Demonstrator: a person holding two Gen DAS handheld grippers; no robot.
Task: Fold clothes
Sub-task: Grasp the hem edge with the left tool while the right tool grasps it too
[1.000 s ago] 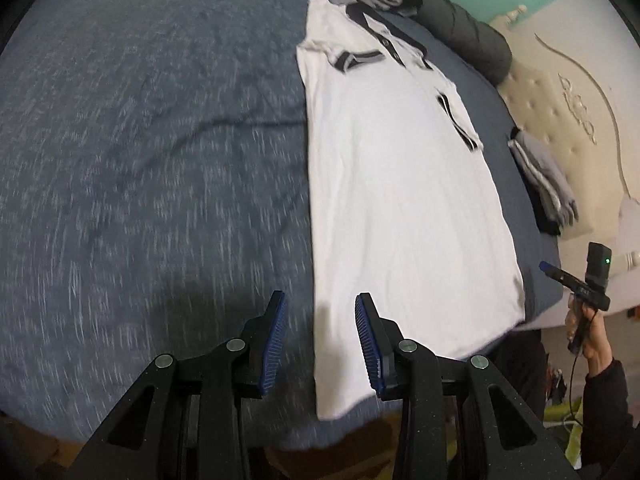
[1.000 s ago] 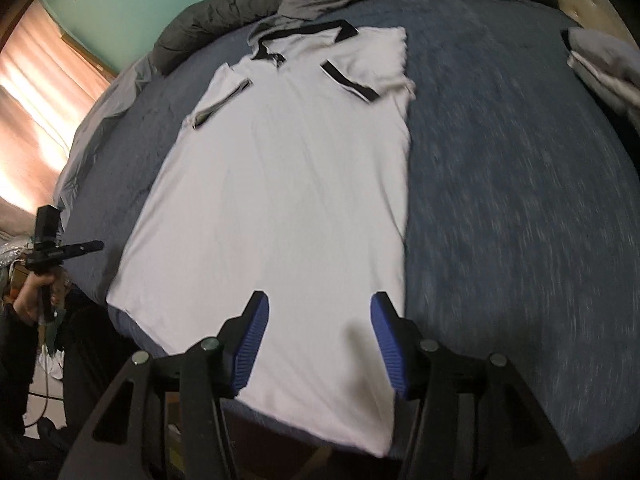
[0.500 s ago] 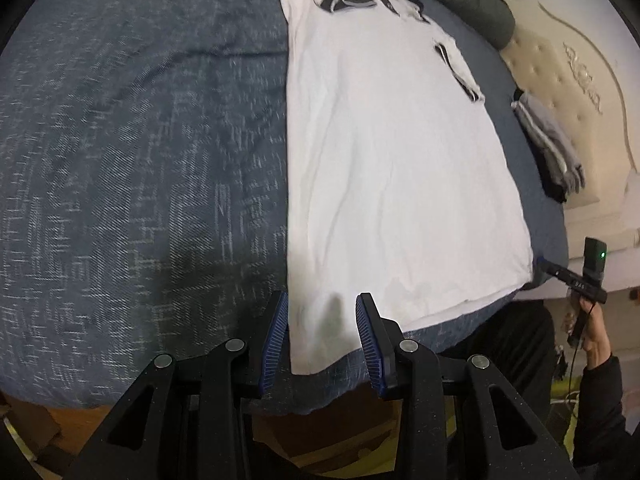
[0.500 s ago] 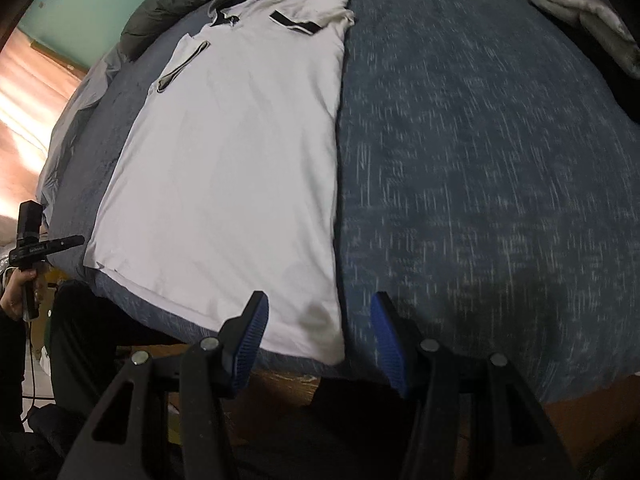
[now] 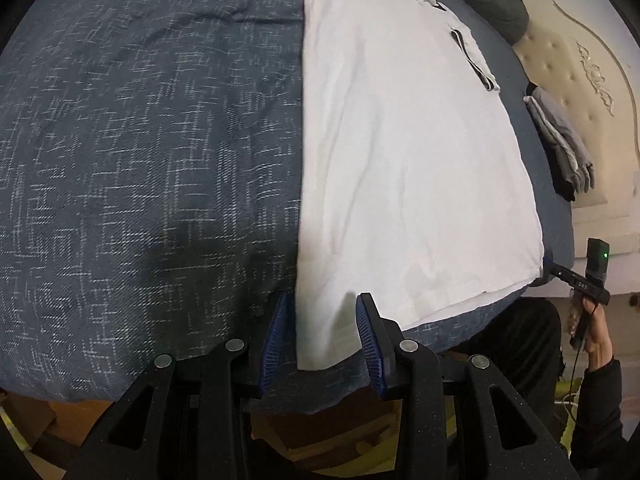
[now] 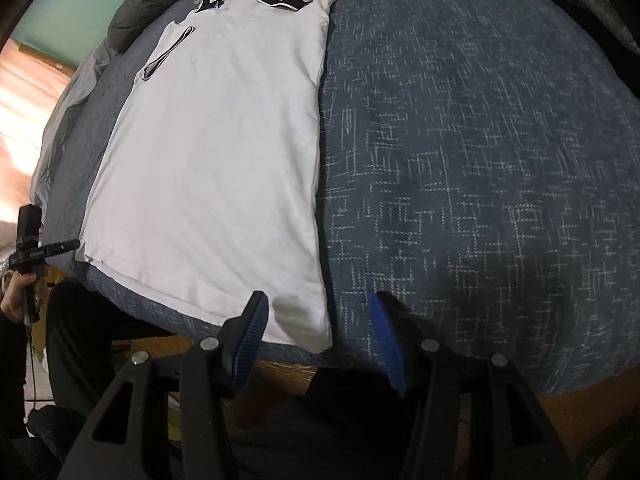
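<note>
shirt [image 5: 408, 152]: white, flat on the blue bed [image 5: 140, 140], hem at the near edge | left gripper [image 5: 322, 332]: jaws apart over near left hem corner, not clamped | right gripper [image 6: 316, 340]: jaws apart astride near right hem corner, not clamped

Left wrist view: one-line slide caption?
Open left gripper straddles the near hem corner of a white polo shirt spread flat on a dark blue bedspread.
</note>
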